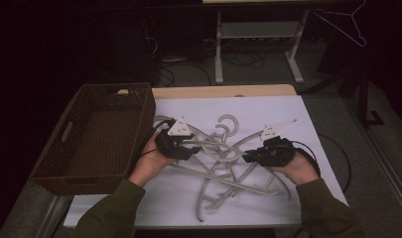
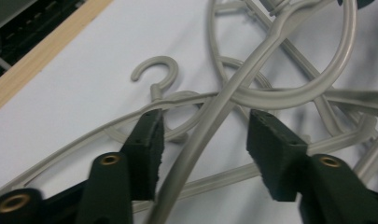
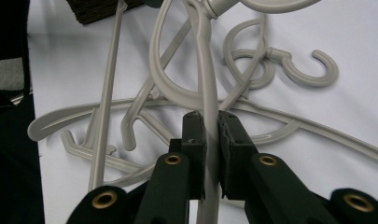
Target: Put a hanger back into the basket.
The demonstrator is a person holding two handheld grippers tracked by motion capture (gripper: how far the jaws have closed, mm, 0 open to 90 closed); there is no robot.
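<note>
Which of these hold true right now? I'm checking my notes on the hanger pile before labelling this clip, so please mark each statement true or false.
1. The right gripper is clamped on a hanger arm. True.
2. The left gripper pinches a hanger tight. False: its jaws stand apart, with a grey hanger arm between them, not pressed by the pads.
3. The wicker basket holds several hangers. False: its inside looks bare.
4. The hangers lie tangled on a white sheet. True.
5. The basket sits at the table's right. False: it stands at the left, beside the left gripper.
</note>
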